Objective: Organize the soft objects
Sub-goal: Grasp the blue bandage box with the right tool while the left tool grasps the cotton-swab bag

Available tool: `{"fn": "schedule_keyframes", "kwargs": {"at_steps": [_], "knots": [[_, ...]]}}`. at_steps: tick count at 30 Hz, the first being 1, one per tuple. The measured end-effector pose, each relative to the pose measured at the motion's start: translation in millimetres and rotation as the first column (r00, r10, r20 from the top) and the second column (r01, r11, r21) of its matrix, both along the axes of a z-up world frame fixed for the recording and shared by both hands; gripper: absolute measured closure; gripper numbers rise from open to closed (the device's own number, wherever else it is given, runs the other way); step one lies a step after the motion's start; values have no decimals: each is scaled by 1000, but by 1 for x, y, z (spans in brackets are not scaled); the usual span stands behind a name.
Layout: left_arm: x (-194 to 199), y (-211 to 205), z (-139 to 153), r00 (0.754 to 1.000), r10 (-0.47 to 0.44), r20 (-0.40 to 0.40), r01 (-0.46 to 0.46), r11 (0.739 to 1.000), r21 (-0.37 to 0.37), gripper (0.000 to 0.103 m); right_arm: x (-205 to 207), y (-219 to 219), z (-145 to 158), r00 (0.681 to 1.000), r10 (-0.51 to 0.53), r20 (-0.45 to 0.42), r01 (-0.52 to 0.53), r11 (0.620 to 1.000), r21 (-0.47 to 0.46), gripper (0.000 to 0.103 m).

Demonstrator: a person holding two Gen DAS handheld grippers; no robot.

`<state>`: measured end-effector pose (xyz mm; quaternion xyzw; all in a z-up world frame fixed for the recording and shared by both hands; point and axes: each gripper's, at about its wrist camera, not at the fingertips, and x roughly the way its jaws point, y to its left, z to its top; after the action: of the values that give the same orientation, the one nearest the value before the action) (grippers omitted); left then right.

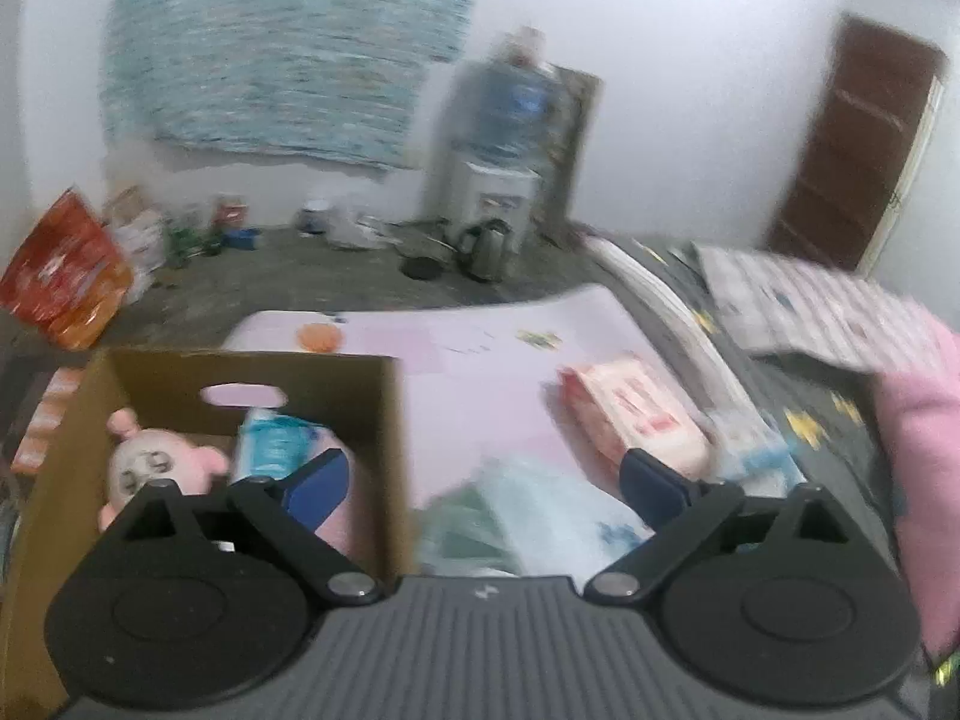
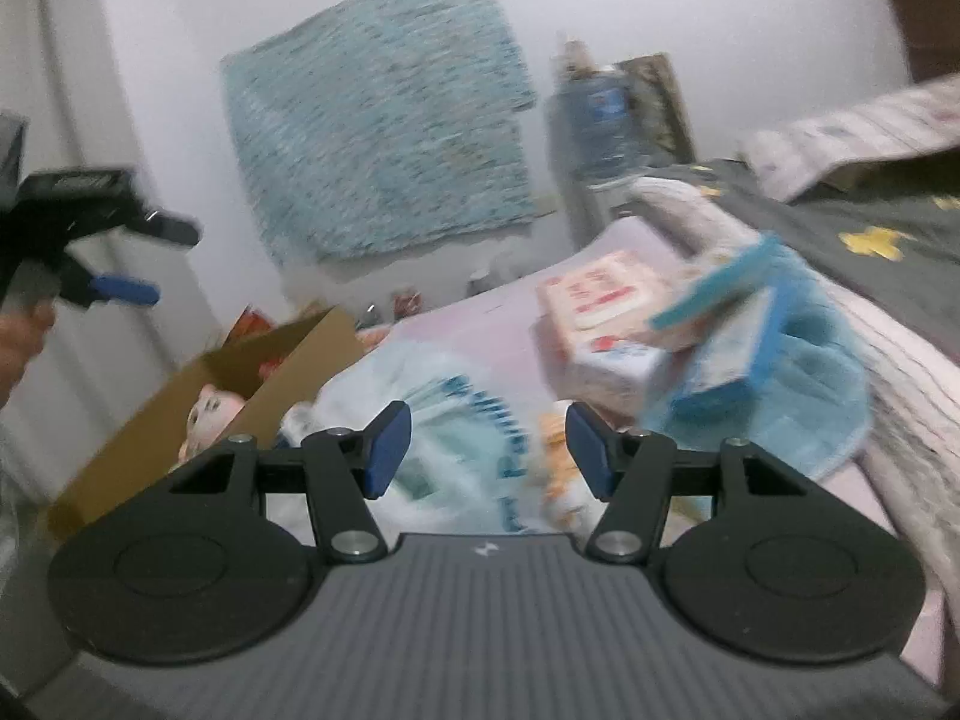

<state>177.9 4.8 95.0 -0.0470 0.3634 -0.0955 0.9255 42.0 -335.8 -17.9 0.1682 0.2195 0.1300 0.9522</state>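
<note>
Soft packs lie scattered on a pale pink sheet (image 1: 480,384) spread over a low surface, and nearest the right gripper (image 2: 489,450) is a crinkled clear bag with blue lettering (image 2: 462,450), its words too blurred to read. That gripper's blue pads stand partly apart with nothing pressed between them. The left gripper (image 1: 483,480) is spread wide and holds nothing; one pad hangs over the open cardboard box (image 1: 384,420), the other over the sheet. Inside the box sit a pink plush doll (image 1: 150,462) and a blue-and-white pack (image 1: 276,444). Beside the box on the sheet lies a green-and-white pack (image 1: 516,516), and a little farther a pink tissue pack with red print (image 1: 636,420), its label illegible. In the right wrist view a light blue cloth (image 2: 798,384) lies just right of that pack, beside a dark grey blanket with yellow stars (image 2: 852,228). Beyond the sheet the grey floor (image 1: 288,276) carries an orange bag (image 1: 66,276), small bottles and a kettle (image 1: 486,246). A water dispenser (image 1: 504,138) stands against the white wall, a blue woven hanging (image 1: 288,42) is to its left and a brown door (image 1: 858,144) to its right.
</note>
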Motion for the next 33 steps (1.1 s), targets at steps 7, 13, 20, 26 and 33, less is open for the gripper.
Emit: {"fn": "schedule_keyframes", "kwargs": {"at_steps": [7, 13, 20, 26, 33], "knots": [[6, -88, 2, 987, -159, -18, 160, 986, 57, 4, 23, -59, -11, 991, -132, -14, 133, 985, 109, 46], [40, -156, -15, 964, -241, -110, 248, 967, 59, 5, 91, -100, -43, 956, -240, -169, 262, 958, 118, 46], [103, -226, -60, 914, -263, -308, 273, 962, -12, 5, 138, -107, -75, 949, -175, -262, 221, 962, 159, 49], [144, -279, -88, 904, -263, -337, 285, 958, 18, 5, 158, -113, -96, 946, -116, -302, 191, 954, 233, 77], [197, -307, -123, 898, -163, -409, 178, 984, -3, 5, 155, -119, -101, 956, -91, -280, 177, 937, 301, 80]]}}
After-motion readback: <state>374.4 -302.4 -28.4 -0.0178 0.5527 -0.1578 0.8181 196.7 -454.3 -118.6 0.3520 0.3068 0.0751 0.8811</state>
